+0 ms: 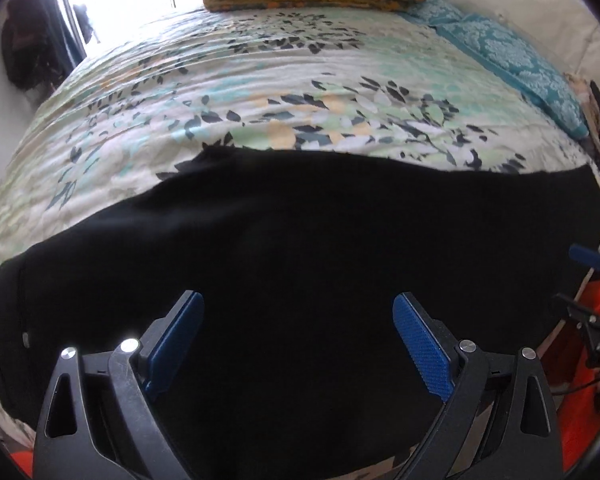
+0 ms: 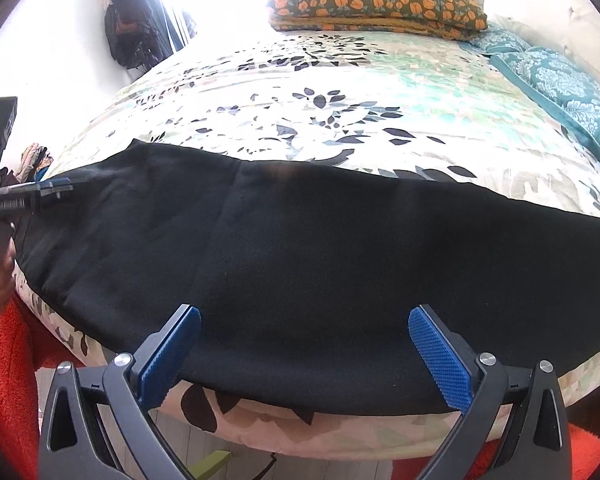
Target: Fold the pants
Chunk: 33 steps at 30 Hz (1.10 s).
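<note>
One pair of black pants (image 1: 300,240) lies flat across the bed (image 1: 260,80) (floral cover), both grippers, left gripper (image 1: 298,344) and right gripper (image 2: 304,354), hovering with jaws wide apart, holding nothing.

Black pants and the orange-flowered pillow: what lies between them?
Only bare floral bedspread lies between the black pants and the orange-flowered pillow; both wrist views show it.

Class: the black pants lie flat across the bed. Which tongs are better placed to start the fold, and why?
Probably the left tongs: open directly above the pants near the waistband. The right tongs hang at the bed edge.
</note>
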Motion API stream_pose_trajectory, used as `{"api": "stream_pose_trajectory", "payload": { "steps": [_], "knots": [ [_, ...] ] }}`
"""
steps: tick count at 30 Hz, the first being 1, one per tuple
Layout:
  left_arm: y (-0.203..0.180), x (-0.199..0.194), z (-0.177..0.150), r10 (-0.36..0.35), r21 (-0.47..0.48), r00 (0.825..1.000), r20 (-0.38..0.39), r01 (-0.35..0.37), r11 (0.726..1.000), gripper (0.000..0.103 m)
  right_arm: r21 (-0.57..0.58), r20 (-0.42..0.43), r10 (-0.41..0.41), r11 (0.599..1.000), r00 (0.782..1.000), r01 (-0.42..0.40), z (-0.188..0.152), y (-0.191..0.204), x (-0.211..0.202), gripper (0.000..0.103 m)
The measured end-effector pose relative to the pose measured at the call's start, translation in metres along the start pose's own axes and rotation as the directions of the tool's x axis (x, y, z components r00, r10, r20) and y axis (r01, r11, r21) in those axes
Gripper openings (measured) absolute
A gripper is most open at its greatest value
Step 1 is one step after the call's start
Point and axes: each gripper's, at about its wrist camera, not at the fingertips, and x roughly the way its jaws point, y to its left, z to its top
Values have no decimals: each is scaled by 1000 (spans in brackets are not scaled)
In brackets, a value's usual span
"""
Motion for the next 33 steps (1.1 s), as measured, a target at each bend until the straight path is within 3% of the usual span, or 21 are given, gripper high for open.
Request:
{"api": "stream_pose_trajectory", "payload": {
  "steps": [3, 5, 7, 12, 15, 17, 18, 20, 23, 26, 29, 33],
  "knots": [
    [-15, 12, -26, 44, 44, 998, -42, -42, 998, 96, -50, -64, -15, 999, 998, 12, -4, 11, 14, 103],
    [-15, 6, -33, 51, 36, 998, -25, -50, 998, 96, -81, -117, -44, 996, 992, 35, -10, 17, 25, 103],
    [-15, -1, -32, 55, 39, 998, -37, -54, 998, 96, -85, -108, -46, 996, 993, 37, -10, 17, 23, 103],
    [-14, -31, -17, 22, -5, 998, 58, -22, 1000, 96, -52, -38, -34, 998, 999, 32, -6, 9, 8, 103],
    [-25, -22, -15, 25, 23, 998, 54, -26, 999, 97, -42, -70, -36, 999, 997, 33, -9, 6, 13, 103],
    [-34, -3, -21, 61, 73, 998, 1, -61, 995, 97, -31, -99, -32, 999, 995, 29, -12, 3, 17, 103],
    [-36, 7, -27, 77, 92, 996, -36, -73, 993, 97, -28, -94, -26, 999, 995, 23, -12, 2, 17, 103],
    [-32, 6, -35, 63, 68, 998, -5, -62, 996, 97, -21, -90, -21, 1000, 996, 19, -12, 0, 15, 103],
    [-24, -2, -34, 55, 19, 998, -26, -54, 998, 96, 5, -57, -20, 1000, 998, 21, -11, -5, 8, 103],
    [-26, -15, -27, 46, 5, 999, 29, -46, 999, 96, 53, -4, -7, 999, 1000, 7, -9, -15, -4, 103],
    [-34, -18, -22, 44, 33, 997, 67, -46, 998, 96, 127, 32, 11, 992, 999, -15, -4, -29, -10, 103],
    [-46, 3, -28, 99, 108, 995, 19, -101, 989, 97, 212, 80, 26, 976, 996, -42, -1, -43, -18, 103]
  ]
}}
